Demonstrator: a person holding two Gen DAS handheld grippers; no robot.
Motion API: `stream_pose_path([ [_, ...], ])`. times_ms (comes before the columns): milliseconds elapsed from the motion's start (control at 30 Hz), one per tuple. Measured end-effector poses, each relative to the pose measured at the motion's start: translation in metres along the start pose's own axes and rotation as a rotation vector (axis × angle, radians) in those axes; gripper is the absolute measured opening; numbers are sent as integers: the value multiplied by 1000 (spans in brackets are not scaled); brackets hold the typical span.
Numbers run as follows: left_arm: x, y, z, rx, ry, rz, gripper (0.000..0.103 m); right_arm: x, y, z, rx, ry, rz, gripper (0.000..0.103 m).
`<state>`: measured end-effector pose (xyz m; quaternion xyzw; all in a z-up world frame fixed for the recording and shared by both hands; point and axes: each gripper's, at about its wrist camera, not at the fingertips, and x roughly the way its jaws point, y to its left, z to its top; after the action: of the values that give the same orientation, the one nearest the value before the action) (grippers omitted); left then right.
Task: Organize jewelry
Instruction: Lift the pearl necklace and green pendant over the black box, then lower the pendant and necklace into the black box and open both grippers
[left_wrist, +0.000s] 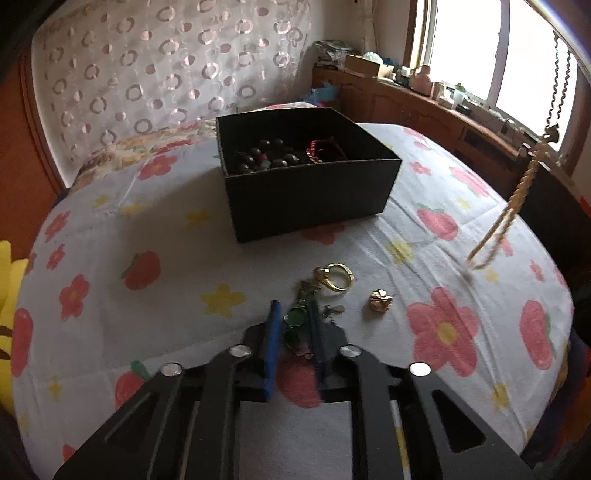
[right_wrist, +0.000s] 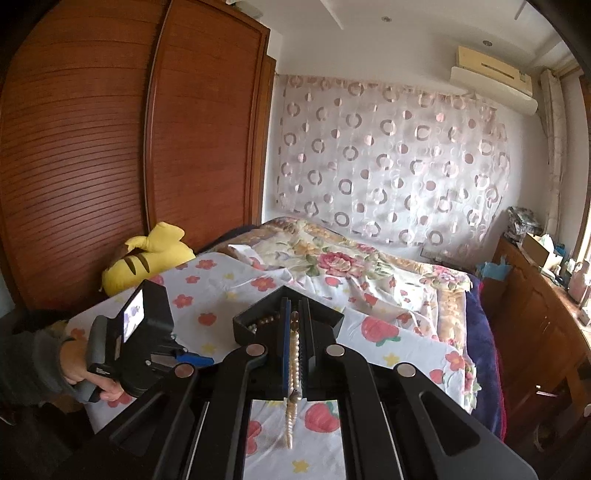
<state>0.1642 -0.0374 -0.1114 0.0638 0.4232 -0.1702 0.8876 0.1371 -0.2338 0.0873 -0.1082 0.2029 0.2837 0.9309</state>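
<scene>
A black open box (left_wrist: 306, 177) holding dark beads and a red bracelet stands on the flowered sheet; it also shows in the right wrist view (right_wrist: 255, 321). My left gripper (left_wrist: 293, 308) is low over the sheet, its jaws partly open around a green-stone pendant piece (left_wrist: 295, 321). A gold ring (left_wrist: 338, 277) and a small gold ornament (left_wrist: 378, 299) lie just beyond. My right gripper (right_wrist: 295, 306) is shut on a pearl necklace (right_wrist: 293, 369), held high above the bed; the strand hangs down and also shows in the left wrist view (left_wrist: 517, 199).
A yellow plush toy (right_wrist: 147, 254) lies by the wooden wardrobe (right_wrist: 110, 147). A wooden sideboard (left_wrist: 424, 107) with clutter runs under the window. A floral quilt (right_wrist: 332, 258) covers the bed's far part.
</scene>
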Motion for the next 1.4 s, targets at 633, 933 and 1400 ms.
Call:
stream_pose_path([
  [633, -67, 3, 21, 10, -173, -53, 10, 5, 10, 6, -18, -9, 8, 5],
  [933, -99, 4, 60, 16, -267, -39, 11, 9, 5, 35, -28, -50, -10, 5],
  [1400, -106, 5, 97, 25, -309, 4, 11, 44, -8, 89, -61, -66, -61, 5],
])
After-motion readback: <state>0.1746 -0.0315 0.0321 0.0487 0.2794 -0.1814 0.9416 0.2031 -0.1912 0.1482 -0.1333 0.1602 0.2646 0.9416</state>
